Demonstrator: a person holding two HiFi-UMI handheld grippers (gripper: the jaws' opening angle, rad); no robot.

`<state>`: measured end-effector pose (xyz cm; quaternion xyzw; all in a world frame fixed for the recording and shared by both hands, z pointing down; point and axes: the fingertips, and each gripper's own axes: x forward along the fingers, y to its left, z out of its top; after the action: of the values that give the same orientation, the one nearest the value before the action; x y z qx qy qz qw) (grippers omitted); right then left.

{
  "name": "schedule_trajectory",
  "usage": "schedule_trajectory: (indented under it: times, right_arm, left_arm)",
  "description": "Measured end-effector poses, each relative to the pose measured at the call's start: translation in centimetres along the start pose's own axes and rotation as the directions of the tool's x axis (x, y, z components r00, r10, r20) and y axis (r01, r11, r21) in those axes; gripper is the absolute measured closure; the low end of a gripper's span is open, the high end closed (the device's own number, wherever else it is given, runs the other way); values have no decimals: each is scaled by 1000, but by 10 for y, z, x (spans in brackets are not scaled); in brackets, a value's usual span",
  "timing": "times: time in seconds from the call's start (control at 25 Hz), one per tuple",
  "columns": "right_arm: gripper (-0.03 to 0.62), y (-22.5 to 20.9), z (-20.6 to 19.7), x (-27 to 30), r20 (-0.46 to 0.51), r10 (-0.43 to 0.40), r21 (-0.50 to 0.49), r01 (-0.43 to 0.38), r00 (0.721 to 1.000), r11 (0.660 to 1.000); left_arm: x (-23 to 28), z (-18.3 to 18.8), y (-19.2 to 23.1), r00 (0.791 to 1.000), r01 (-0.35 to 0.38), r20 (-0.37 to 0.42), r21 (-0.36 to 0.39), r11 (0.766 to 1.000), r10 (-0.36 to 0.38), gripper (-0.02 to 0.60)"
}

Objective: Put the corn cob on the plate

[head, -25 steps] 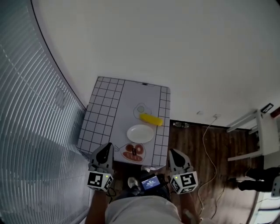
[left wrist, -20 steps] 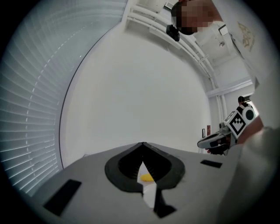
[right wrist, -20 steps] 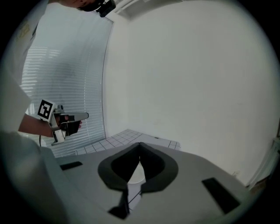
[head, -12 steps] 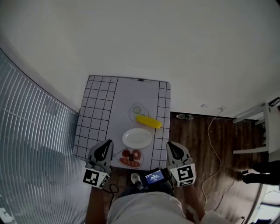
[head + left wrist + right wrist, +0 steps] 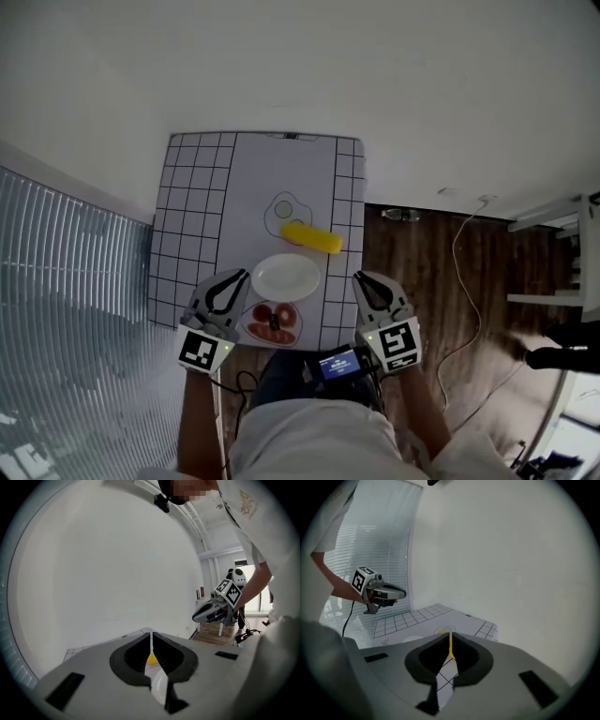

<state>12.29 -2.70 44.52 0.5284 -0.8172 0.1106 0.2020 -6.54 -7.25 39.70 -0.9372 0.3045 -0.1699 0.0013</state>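
The left tongs (image 5: 238,276) and right tongs (image 5: 360,279) have come forward and now flank the plate (image 5: 286,277).

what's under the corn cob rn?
The corn cob lies on the white mat, not on the plate. One end overlaps the egg-shaped outline. The part of that outline running beneath the cob is covered.

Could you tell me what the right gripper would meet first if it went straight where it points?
Most likely the corn cob, dead ahead of the shut right gripper, though the table may come first; depth unclear.
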Motion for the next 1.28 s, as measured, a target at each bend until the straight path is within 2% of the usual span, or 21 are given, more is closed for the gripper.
schedule_trajectory:
  times: [0.16, 0.36, 0.72, 0.88, 1.16, 1.28]
  right_arm:
    - [586, -5, -1, 9, -2, -6, 7, 6, 1000, 1000]
    - [585, -4, -7, 30, -36, 8, -4, -8, 999, 1000]
    - [551, -7, -24, 62, -119, 9, -4, -10, 993, 1000]
    - [548, -8, -36, 75, -147, 7, 6, -6, 989, 1000]
    - [534, -13, -50, 96, -186, 3, 26, 2, 983, 1000]
    - [506, -13, -55, 102, -207, 12, 25, -7, 978, 1000]
  left_arm:
    - [15, -3, -1, 999, 46, -10, 36, 998, -46, 572]
    - [33, -5, 2, 995, 95, 4, 33, 995, -95, 572]
    - [77, -35, 12, 979, 198, -66, 36, 980, -195, 572]
    - [102, -49, 9, 960, 270, -89, 25, 962, -267, 572]
    - [131, -79, -1, 911, 393, -174, 93, 915, -374, 568]
    - [138, -90, -7, 881, 450, -218, 106, 887, -420, 522]
